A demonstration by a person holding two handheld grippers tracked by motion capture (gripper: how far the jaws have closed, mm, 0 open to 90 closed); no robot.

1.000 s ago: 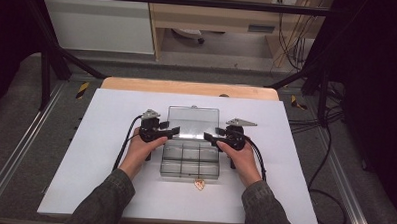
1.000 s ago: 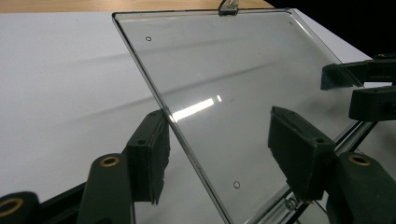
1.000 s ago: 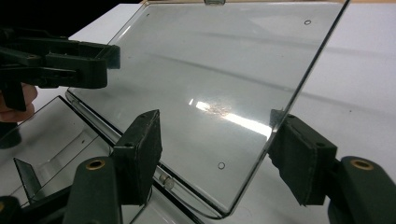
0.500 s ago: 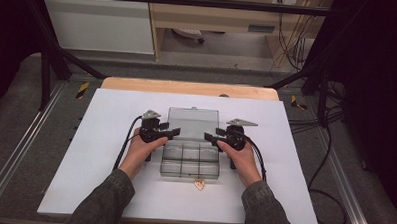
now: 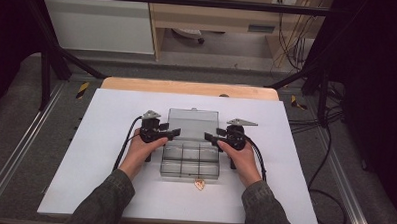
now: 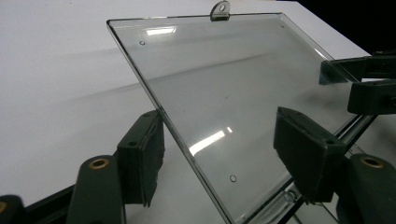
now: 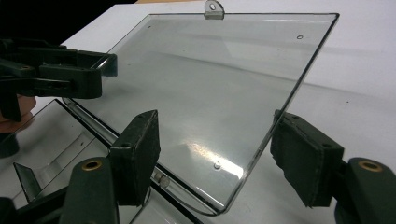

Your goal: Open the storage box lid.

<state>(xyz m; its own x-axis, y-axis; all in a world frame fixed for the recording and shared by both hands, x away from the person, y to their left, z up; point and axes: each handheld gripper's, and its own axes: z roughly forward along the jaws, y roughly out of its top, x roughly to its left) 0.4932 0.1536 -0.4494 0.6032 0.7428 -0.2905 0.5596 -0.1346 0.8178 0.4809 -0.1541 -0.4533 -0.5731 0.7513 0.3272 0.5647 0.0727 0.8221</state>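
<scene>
The high view looks forward and down from above the person's side onto the white table [image 5: 110, 139], taking in the whole top from a distance. Each gripper view looks along its own jaws, very close, from opposite sides. All three views share the clear lid [image 5: 193, 123] [image 6: 224, 93] [image 7: 210, 93].

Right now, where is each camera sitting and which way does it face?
High view: above the person's side, looking forward and down at the table; both forearms, the left hand and the right hand show.
Left gripper view: rides the left gripper, looking along its fingers across the open lid.
Right gripper view: rides the right gripper, facing the lid from its other side.
Shared: both gripper views show the lid, its tab and the opposite gripper.
</scene>
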